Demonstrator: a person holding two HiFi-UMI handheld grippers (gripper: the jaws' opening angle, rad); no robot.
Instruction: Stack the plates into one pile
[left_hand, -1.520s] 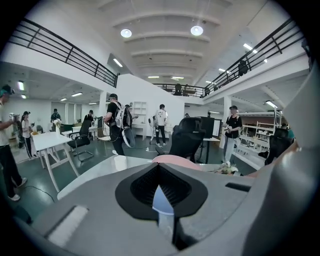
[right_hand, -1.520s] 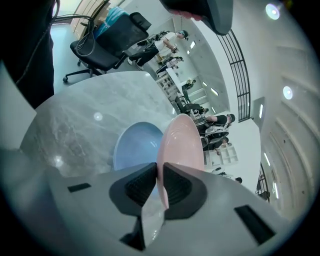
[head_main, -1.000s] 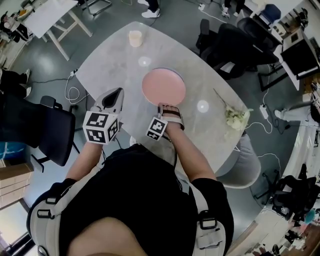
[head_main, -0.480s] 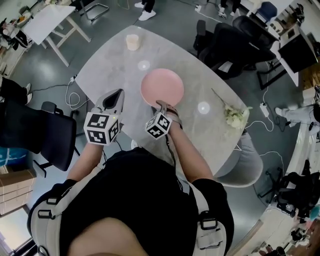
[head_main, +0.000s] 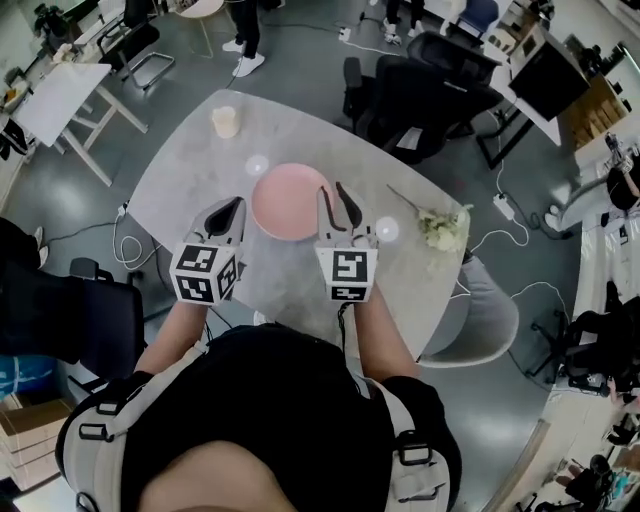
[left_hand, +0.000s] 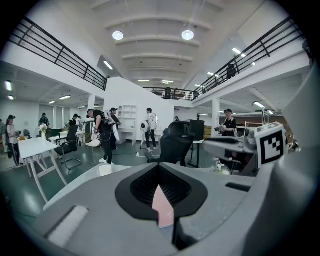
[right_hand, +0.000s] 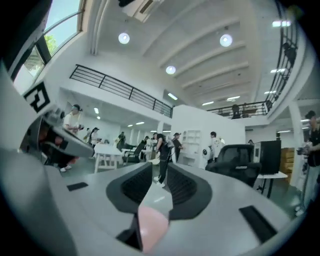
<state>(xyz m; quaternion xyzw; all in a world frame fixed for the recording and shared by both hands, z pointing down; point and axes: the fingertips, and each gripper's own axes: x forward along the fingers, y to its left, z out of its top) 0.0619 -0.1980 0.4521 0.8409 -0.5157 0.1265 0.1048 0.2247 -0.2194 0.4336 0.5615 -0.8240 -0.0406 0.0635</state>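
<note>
Right gripper (head_main: 333, 192) has left the near rim of the pink plate (head_main: 288, 200), which lies flat on the table (head_main: 290, 285) at frame centre. Its jaws are closing from wide with nothing between them, apparently after a release. Left gripper (head_main: 236, 205), tips together and empty, waits at the plate's left edge.

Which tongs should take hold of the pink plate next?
Right, probably. The right tongs stand apart, though closing, at the right rim of the pink plate. The rim shows between them, not gripped. The left tongs are shut beside the left rim and would have to open first.
</note>
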